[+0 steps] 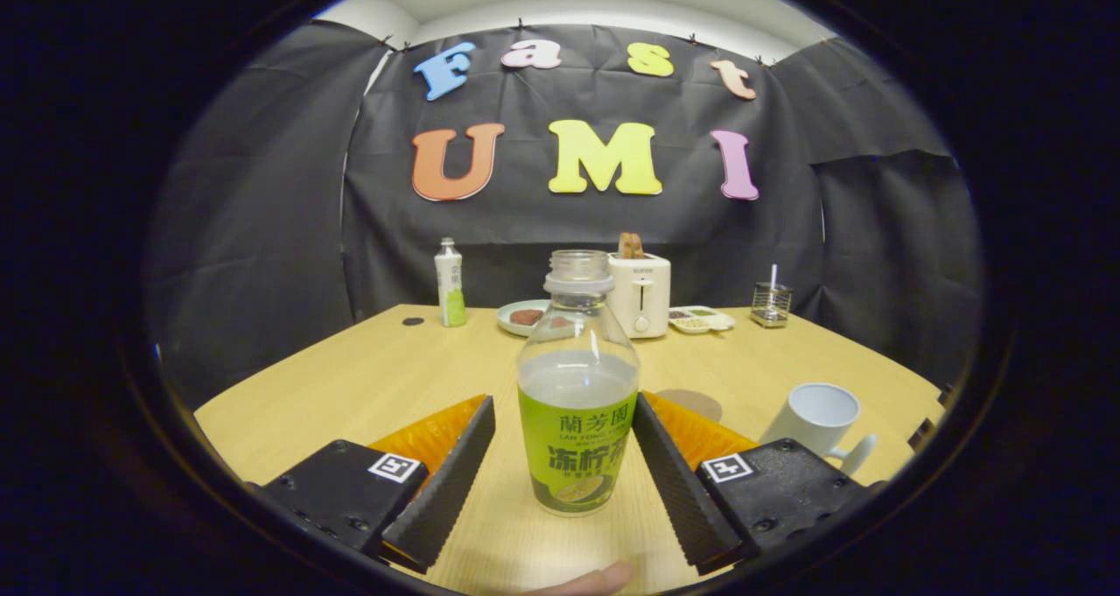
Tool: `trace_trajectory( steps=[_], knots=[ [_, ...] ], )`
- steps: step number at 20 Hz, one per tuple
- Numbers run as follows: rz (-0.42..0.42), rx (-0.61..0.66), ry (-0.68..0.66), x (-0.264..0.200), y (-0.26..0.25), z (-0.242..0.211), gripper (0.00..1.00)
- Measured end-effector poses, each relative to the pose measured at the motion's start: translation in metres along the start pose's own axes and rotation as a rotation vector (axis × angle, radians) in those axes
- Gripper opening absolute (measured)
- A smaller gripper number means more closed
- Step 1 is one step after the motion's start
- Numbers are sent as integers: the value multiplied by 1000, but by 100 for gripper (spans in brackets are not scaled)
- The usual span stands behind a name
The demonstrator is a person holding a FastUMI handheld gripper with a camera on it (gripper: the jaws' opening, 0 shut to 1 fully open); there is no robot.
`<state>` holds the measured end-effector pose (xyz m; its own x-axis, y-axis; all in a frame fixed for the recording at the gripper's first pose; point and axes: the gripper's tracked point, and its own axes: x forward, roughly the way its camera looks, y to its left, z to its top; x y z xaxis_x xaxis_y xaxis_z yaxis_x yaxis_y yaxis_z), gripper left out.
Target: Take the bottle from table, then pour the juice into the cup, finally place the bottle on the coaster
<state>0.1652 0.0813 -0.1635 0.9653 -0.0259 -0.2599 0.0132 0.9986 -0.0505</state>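
Black cloth walls the booth behind a light wood desk (367, 386). Bottle (577, 403) stands upright on desk, cap off, pale juice filling roughly the lower body, green label round it. It sits between the tongs (564, 469), w/ a gap each side: tongs spread, not gripping anything. Right finger's tip comes v. near the bottle's side, contact unclear. White cup (818, 417) rests right of the bottle, beyond the right finger. Round brown coaster (691, 401) lies flat btwn bottle & cup. Far side of desk: second bottle (450, 283), plate w/ food (523, 317), white toaster (640, 294), small sectioned dish (700, 319), wire holder (772, 304). A fingertip (591, 581) shows near the desk's front edge
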Motion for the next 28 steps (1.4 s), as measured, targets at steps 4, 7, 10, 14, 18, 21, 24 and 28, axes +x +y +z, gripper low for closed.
trace_trajectory(
  steps=[4, 7, 10, 14, 18, 21, 24, 28],
  knots=[
    [-22, 9, 9, 9, -3, -1, 100],
    [-62, -5, -26, 8, -12, 5, 91],
    [-52, 5, -14, 7, -13, 4, 83],
    [-28, 59, 0, -6, -17, 3, 82],
    [10, 114, -21, -25, -17, 15, 82],
    [30, 142, -33, -36, -19, 18, 82],
    [57, 178, -39, -44, -21, 22, 82],
    [146, 276, -66, -55, -15, 31, 82]
  ],
)
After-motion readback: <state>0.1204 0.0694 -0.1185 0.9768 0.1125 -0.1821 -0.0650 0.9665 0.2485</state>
